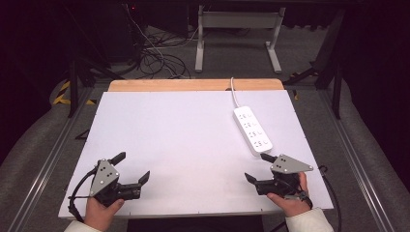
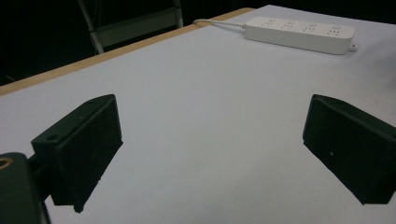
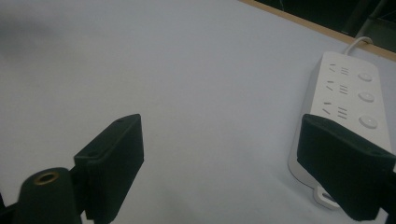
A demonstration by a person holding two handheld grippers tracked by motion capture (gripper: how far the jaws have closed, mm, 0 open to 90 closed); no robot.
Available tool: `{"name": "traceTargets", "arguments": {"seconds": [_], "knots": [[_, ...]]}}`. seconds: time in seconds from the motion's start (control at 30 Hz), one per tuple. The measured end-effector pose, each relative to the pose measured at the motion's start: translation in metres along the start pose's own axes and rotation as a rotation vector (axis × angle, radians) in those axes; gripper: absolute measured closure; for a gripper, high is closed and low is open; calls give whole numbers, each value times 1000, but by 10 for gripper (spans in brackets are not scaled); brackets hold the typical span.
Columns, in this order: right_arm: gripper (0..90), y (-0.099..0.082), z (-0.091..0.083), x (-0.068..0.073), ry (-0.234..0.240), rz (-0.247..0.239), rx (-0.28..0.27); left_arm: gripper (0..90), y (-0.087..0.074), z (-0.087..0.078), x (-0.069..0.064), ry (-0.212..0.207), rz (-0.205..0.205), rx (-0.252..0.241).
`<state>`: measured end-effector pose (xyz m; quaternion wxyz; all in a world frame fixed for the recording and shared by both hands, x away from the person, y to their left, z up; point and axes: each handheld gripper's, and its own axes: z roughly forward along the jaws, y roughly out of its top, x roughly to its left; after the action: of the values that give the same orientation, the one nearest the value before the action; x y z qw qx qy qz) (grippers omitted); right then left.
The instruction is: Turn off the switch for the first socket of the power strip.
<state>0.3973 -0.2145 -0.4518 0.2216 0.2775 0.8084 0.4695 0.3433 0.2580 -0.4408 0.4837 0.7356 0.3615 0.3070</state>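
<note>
Two grippers rest low on the white bench (image 1: 183, 140), one in each lower corner of the high view, each held by a hand that enters from the bottom edge. The left gripper (image 1: 134, 167) sits at the lower left of that frame with its fingers (image 2: 79, 154) spread wide apart and nothing between them; in the left gripper view they frame bare white surface. The right gripper (image 1: 258, 167) sits at the lower right, its fingers (image 3: 112, 163) likewise standing wide apart and holding nothing. A white power strip (image 1: 252, 129) lies flat on the bench in the right half of the high view, running from upper left to lower right, with its white cord (image 1: 234, 94) leading away toward the wooden far edge (image 1: 193, 85) of the bench. The near end of the strip lies just beside the upper finger of the right gripper; whether they touch I cannot tell. In the right gripper view the strip (image 3: 345, 107) occupies the right side of the frame, partly behind the right-hand finger, its sockets and round buttons facing up. In the left gripper view the strip (image 2: 299, 33) lies across the upper right, well apart from that gripper. Beyond the bench, at the top of the high view, a tangle of cables (image 1: 154, 58) lies on the floor beside a grey metal frame (image 1: 237, 36).
</note>
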Motion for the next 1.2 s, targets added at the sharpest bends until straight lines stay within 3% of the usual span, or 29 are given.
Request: {"name": "traceTargets", "arguments": {"seconds": [0.77,1.2], "knots": [[153,2,-6,4,-17,-14,-5,50,3,6,3,6,8,10],[220,18,-8,2,-15,-23,5,50,3,4,4,18,7,8]]}}
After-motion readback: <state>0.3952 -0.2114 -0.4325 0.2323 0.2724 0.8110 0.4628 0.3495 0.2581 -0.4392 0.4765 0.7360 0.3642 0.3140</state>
